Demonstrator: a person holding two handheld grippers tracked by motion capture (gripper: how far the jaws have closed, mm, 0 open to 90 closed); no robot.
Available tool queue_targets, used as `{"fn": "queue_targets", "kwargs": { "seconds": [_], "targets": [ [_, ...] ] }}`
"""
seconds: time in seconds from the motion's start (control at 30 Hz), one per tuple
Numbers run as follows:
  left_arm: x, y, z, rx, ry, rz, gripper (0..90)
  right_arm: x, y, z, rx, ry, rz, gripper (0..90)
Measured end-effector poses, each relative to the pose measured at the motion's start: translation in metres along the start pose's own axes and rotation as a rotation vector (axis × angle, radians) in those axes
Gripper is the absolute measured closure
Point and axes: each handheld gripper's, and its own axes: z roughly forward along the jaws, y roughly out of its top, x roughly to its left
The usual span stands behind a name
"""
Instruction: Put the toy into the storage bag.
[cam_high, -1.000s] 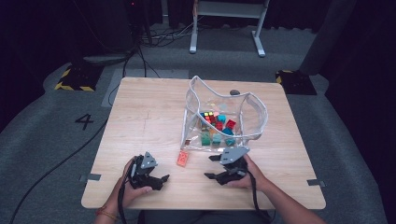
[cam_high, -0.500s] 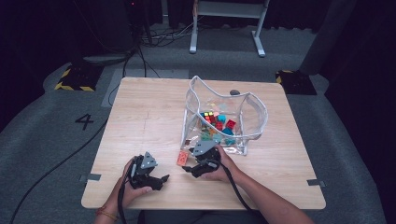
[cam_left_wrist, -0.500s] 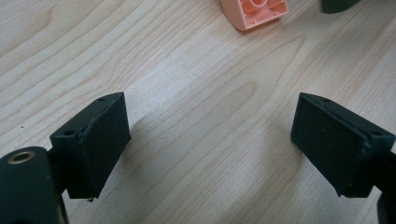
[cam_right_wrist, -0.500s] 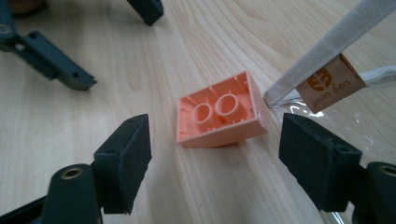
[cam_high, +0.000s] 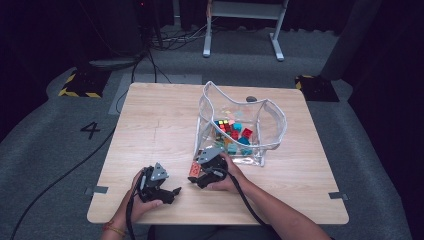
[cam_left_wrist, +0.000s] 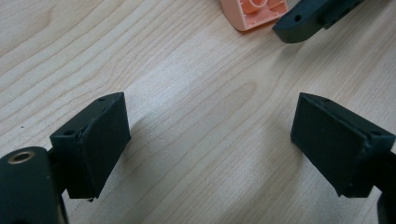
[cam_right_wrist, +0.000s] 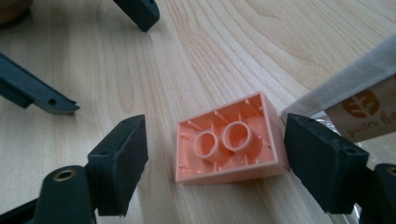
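Carpet surrounds my desk (cam_high: 150, 120), with a painted 4 (cam_high: 90, 130) on the floor to its left. At the near left edge my left hand (cam_high: 134, 200) holds the left hand-held gripper (cam_high: 172, 192) low over bare wood; in the left gripper view its jaws stand wide apart with nothing between them, and a corner of the brick (cam_left_wrist: 254, 11) shows at the top beside a jaw tip of the other gripper. Just to the right, my right hand (cam_high: 227, 176) holds the right hand-held gripper (cam_high: 196, 172) at the orange brick (cam_high: 194, 170), which lies on the desk just beside the near left corner of the bag (cam_high: 272, 125). In the right gripper view the brick (cam_right_wrist: 231, 140) lies upside down, its hollow underside and two tubes facing up, between the jaws; the jaws are wide, the right one touching or nearly touching the brick's side, the left one apart from it. A label on the bag (cam_right_wrist: 364, 109) shows at the right edge of that view. The clear bag stands open right of the desk's middle, with coloured bricks (cam_high: 234, 132) inside. A small grey disc (cam_high: 251, 99) lies just behind the bag.
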Motion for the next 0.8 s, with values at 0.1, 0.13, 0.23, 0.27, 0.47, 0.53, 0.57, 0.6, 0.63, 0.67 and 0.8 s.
{"fn": "queue_targets", "kwargs": {
  "seconds": [0.1, 0.13, 0.23, 0.27, 0.47, 0.53, 0.57, 0.6, 0.63, 0.67, 0.8],
  "targets": [
    [-0.0001, 0.0000, 0.0000, 0.000, 0.000, 0.000, 11.8, 0.0008, 0.0004, 0.0047, 0.038, 0.013, 0.010, 21.4],
    [0.0002, 0.0000, -0.0002, 0.001, -0.002, 0.001, 11.7, 0.0014, 0.0005, 0.0052, 0.034, 0.014, 0.022, 21.5],
    [0.0000, -0.0001, -0.0001, 0.000, -0.001, 0.001, 11.8, 0.0012, 0.0009, 0.0051, 0.031, 0.016, 0.008, 24.6],
    [0.0001, -0.0001, -0.0001, 0.000, -0.001, 0.002, 11.8, 0.0011, 0.0007, 0.0051, 0.030, 0.013, 0.013, 25.5],
    [0.0001, -0.0001, -0.0001, 0.000, -0.001, 0.002, 11.8, 0.0016, 0.0009, 0.0019, 0.030, -0.005, 0.041, 35.9],
    [0.0000, -0.0001, -0.0001, 0.000, -0.001, 0.001, 11.8, 0.0015, 0.0008, 0.0011, 0.028, -0.003, 0.041, 40.7],
    [-0.0001, -0.0001, -0.0002, 0.000, -0.001, 0.001, 11.8, 0.0010, 0.0008, 0.0009, 0.029, -0.003, 0.035, 41.0],
    [-0.0001, -0.0002, -0.0002, 0.000, -0.001, 0.002, 11.8, 0.0011, 0.0008, 0.0008, 0.029, -0.003, 0.036, 41.3],
    [-0.0001, -0.0001, -0.0002, 0.000, -0.001, 0.001, 11.8, 0.0008, 0.0005, 0.0008, 0.028, -0.003, 0.029, 41.4],
    [-0.0001, -0.0001, -0.0002, 0.000, -0.001, 0.002, 11.8, 0.0008, 0.0005, 0.0004, 0.030, -0.001, 0.028, 41.5],
    [-0.0001, -0.0001, -0.0002, 0.000, -0.001, 0.001, 11.8, 0.0010, -0.0014, -0.0018, 0.021, 0.022, 0.020, 41.8]
  ]
}}
